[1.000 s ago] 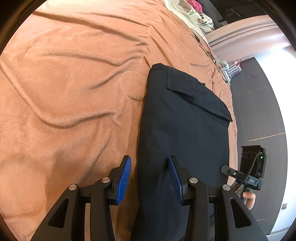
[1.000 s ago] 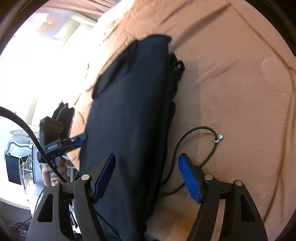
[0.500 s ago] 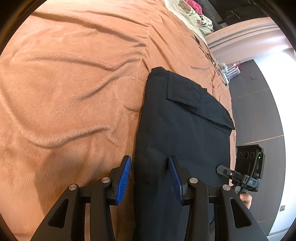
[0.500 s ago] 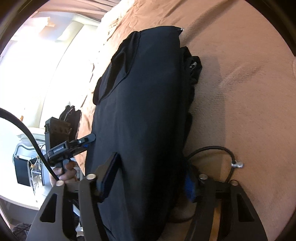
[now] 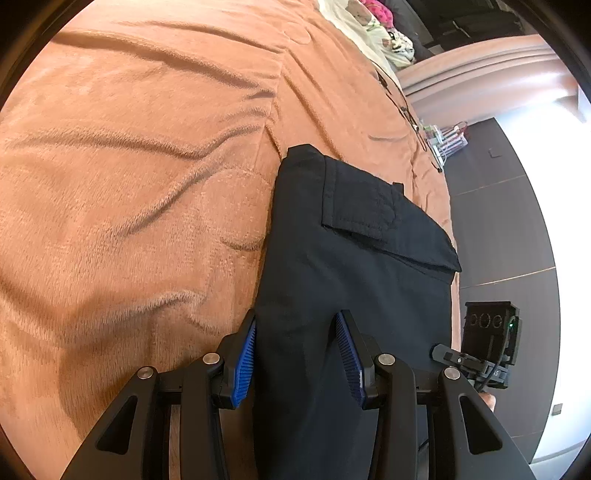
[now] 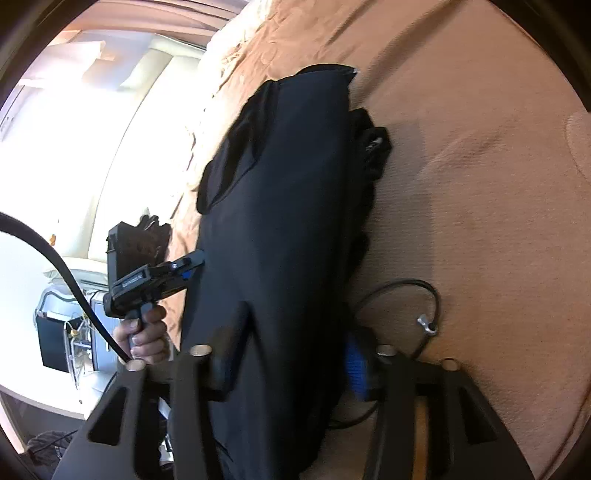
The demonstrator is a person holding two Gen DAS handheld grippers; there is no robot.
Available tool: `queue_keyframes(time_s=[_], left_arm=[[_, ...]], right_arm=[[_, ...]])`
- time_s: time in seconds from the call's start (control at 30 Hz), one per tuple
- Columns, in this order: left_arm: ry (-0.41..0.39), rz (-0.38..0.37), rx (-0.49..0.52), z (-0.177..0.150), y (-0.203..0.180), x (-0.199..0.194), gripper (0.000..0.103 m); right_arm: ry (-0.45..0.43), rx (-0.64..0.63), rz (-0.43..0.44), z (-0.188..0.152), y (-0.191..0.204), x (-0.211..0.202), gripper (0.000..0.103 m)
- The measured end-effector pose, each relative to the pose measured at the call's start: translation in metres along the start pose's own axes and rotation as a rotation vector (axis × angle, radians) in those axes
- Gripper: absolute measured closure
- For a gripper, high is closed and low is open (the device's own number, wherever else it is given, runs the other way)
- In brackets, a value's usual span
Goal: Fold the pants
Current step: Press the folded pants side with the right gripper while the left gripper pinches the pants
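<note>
Dark navy pants [image 5: 351, 277], folded into a long narrow stack with a pocket flap [image 5: 369, 206] on top, lie on an orange-brown blanket [image 5: 129, 184]. My left gripper [image 5: 295, 317] stands open at the near left edge of the stack, and fabric fills the gap between its blue pads. In the right wrist view the pants [image 6: 280, 203] bulge up between the fingers of my right gripper [image 6: 299, 332], which is shut on the thick stack; fabric covers part of its left finger. The left gripper [image 6: 192, 264], held by a hand [image 6: 147, 332], touches the stack's far side.
A black cable [image 6: 432, 295] with a metal end loops on the blanket [image 6: 480, 184] just right of the pants. The bed's edge and dark floor [image 5: 498, 221] run along the right of the left wrist view. Pillows and clothes [image 5: 369, 26] lie at the bed's far end.
My right gripper pushed forward over the pants and its jaws narrowed onto the stack. The pants' edge shifted left until fabric filled the left gripper's gap, whose width stayed the same.
</note>
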State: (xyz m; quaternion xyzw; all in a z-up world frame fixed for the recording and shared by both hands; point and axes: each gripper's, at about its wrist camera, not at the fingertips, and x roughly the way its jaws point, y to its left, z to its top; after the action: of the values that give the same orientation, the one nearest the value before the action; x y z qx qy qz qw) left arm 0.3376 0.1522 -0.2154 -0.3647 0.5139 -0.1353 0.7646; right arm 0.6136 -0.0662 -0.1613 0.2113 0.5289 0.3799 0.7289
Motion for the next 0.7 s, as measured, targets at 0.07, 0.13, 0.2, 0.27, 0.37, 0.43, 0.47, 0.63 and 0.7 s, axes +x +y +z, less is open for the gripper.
queue_keyframes(time_s=[0.07, 0.13, 0.2, 0.27, 0.37, 0.43, 0.47, 0.63, 0.7], left_arm=[[-0.001, -0.005, -0.002, 0.002, 0.001, 0.001, 0.06], [-0.003, -0.009, -0.004, 0.004, 0.001, 0.001, 0.06], [-0.003, -0.012, -0.003, 0.006, 0.0, 0.001, 0.06], [-0.002, -0.016, -0.002, 0.008, 0.001, 0.002, 0.06], [-0.002, -0.022, -0.001, 0.01, 0.001, 0.002, 0.06], [-0.006, -0.027, -0.002, 0.011, 0.002, 0.002, 0.06], [-0.007, -0.028, -0.005, 0.012, 0.003, 0.002, 0.06], [-0.022, -0.033, 0.024, 0.012, -0.006, -0.006, 0.084], [-0.028, -0.039, 0.034, 0.011, -0.012, -0.011, 0.089]], right_arm=[[0.006, 0.009, 0.004, 0.001, -0.002, 0.003, 0.047], [0.003, 0.003, 0.008, 0.002, -0.002, 0.002, 0.047], [0.002, -0.002, 0.011, 0.005, -0.001, 0.006, 0.047], [0.003, -0.009, 0.016, 0.007, -0.002, 0.006, 0.047], [0.002, -0.021, 0.023, 0.01, -0.001, 0.009, 0.047], [-0.006, -0.021, 0.036, 0.01, -0.003, 0.01, 0.047], [-0.009, -0.018, 0.041, 0.01, -0.006, 0.007, 0.049], [-0.045, -0.043, 0.06, 0.002, -0.003, -0.002, 0.072], [-0.061, -0.058, 0.07, -0.002, 0.0, -0.008, 0.076]])
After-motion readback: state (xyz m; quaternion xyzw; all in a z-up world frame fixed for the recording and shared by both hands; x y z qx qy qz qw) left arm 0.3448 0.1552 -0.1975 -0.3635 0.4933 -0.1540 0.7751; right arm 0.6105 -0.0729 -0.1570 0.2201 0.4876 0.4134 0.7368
